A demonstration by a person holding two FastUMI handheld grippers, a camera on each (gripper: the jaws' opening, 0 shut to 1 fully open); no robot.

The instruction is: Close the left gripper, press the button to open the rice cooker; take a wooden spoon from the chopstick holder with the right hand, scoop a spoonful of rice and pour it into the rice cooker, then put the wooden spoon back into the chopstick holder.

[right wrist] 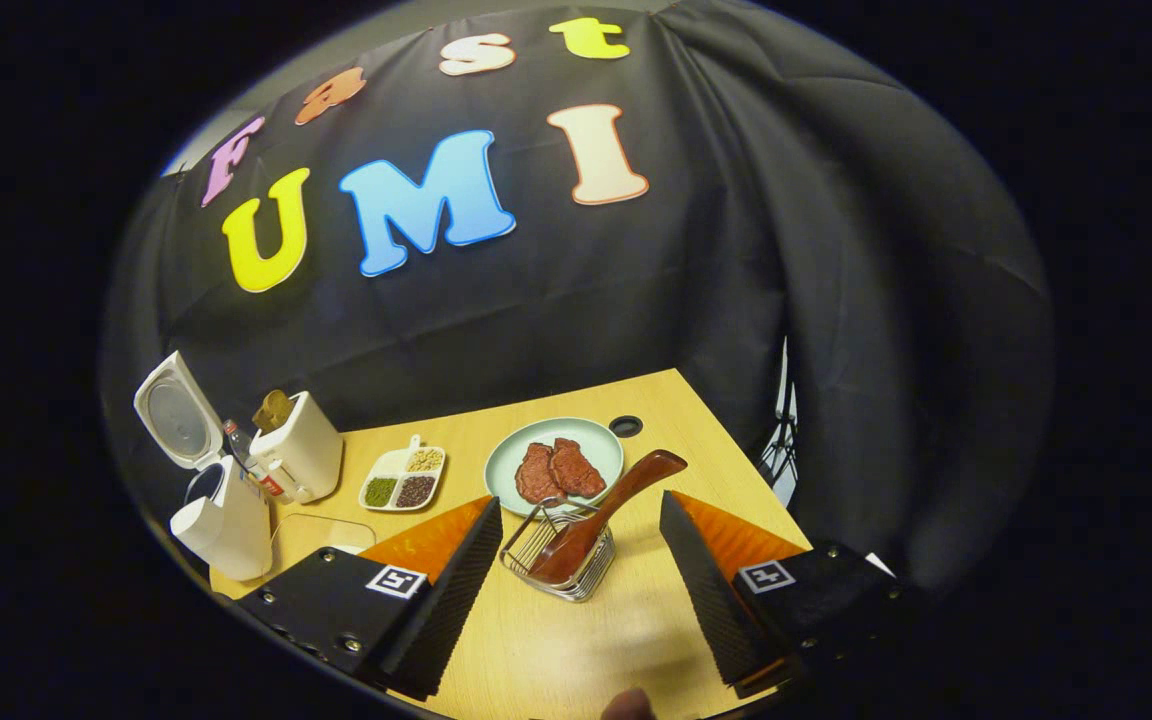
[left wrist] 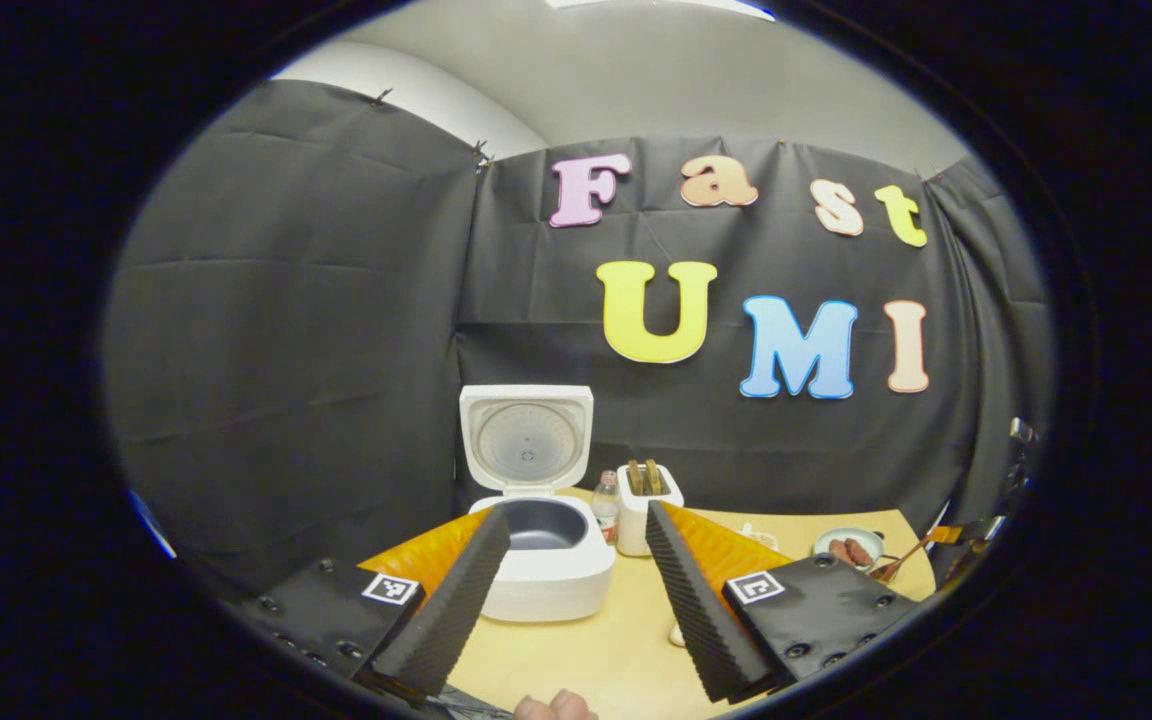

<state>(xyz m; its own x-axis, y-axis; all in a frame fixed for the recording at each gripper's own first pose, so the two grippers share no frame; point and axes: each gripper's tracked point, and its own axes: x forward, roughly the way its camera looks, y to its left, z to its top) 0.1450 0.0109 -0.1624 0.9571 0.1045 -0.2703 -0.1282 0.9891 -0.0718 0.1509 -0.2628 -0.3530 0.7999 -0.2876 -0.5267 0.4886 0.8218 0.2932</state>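
White rice cooker [left wrist: 546, 560], brown wooden spoon [right wrist: 606, 510], pale green plate [right wrist: 506, 465], light wood table [right wrist: 576, 640].

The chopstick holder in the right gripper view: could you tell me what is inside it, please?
A wooden spoon leans in the wire chopstick holder, its broad end sticking out over the plate. The end that rests inside is partly screened by the wires.
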